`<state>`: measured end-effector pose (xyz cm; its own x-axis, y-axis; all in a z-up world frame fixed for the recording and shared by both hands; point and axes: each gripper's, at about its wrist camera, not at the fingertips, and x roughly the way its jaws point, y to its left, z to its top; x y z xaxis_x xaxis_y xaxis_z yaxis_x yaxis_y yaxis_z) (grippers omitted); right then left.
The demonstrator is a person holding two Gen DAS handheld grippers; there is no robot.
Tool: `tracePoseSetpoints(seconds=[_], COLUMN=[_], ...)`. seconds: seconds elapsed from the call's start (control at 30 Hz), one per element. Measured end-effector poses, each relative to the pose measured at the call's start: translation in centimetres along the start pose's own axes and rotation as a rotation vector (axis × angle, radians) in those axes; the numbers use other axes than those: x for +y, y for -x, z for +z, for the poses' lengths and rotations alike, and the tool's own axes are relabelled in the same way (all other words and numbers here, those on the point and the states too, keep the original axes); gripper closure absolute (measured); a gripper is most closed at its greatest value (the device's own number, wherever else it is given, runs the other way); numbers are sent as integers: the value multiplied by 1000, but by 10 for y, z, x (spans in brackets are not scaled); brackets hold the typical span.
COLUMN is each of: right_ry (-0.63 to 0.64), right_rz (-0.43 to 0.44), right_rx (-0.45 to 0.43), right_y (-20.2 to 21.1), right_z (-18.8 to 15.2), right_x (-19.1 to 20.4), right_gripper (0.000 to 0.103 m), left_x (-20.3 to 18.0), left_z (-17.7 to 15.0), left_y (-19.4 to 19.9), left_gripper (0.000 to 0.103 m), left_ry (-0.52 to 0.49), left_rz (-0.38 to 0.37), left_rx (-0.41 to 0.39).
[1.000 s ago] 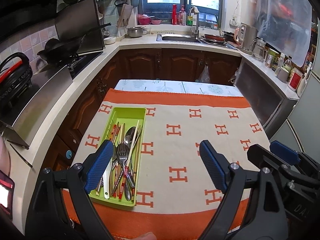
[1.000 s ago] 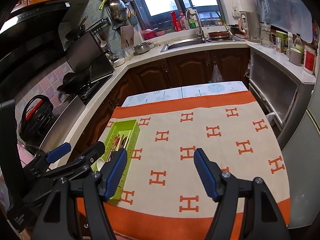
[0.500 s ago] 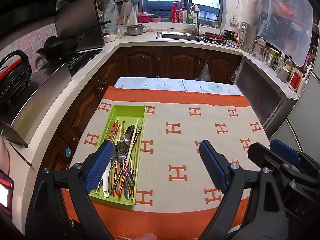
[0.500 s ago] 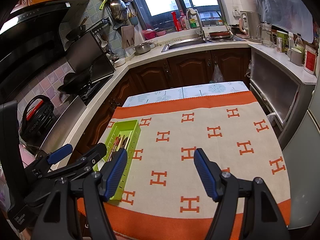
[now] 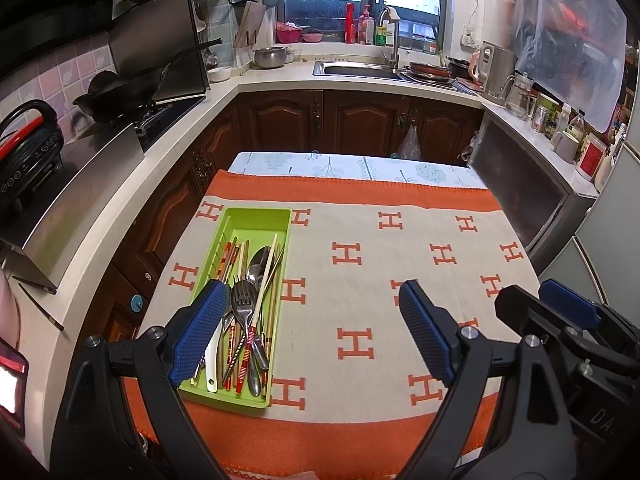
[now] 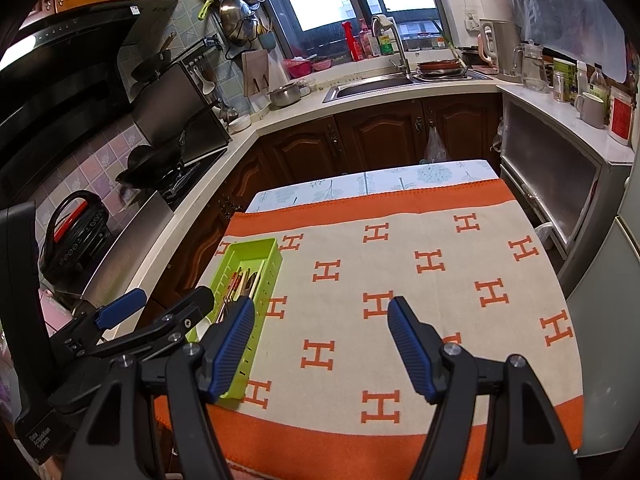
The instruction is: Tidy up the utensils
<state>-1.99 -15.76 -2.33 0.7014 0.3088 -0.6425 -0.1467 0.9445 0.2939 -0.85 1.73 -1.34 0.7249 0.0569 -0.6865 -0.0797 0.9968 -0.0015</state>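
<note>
A lime-green utensil tray (image 5: 256, 218) (image 6: 250, 250) lies on the left side of a table covered by an orange and beige cloth (image 5: 380, 264) (image 6: 400, 276). Inside it are a spoon (image 5: 258, 260), a fork (image 5: 242, 300), several chopsticks (image 5: 266, 276) and a white-handled piece (image 5: 214, 360), all piled lengthwise. My left gripper (image 5: 312, 332) hovers open above the table's near edge, its left finger over the tray's near end. My right gripper (image 6: 322, 344) is also open and empty, over the cloth just right of the tray.
Dark wood cabinets and a pale counter wrap around the table, with a stove and wok (image 5: 128, 92) at left, a sink (image 5: 360, 70) at the back, and a kettle (image 5: 496, 68) and jars at right. A grey fridge (image 6: 608, 300) stands right of the table.
Both grippers have drifted slightly back and up, so the table sits a little farther away in view. Their jaws stay open and the tray has not moved.
</note>
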Motion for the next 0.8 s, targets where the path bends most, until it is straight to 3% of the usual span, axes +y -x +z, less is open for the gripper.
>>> tracePoseSetpoints(seconds=[0.8], right_ry=[-6], right_rz=[2], right_rx=[5], right_y=[4], right_z=[-5], right_x=[5], right_gripper=[34], left_x=[-1], left_z=[-9], left_y=[0], left_gripper=[17], left_ry=[-4], left_rz=[14], left_rx=[2])
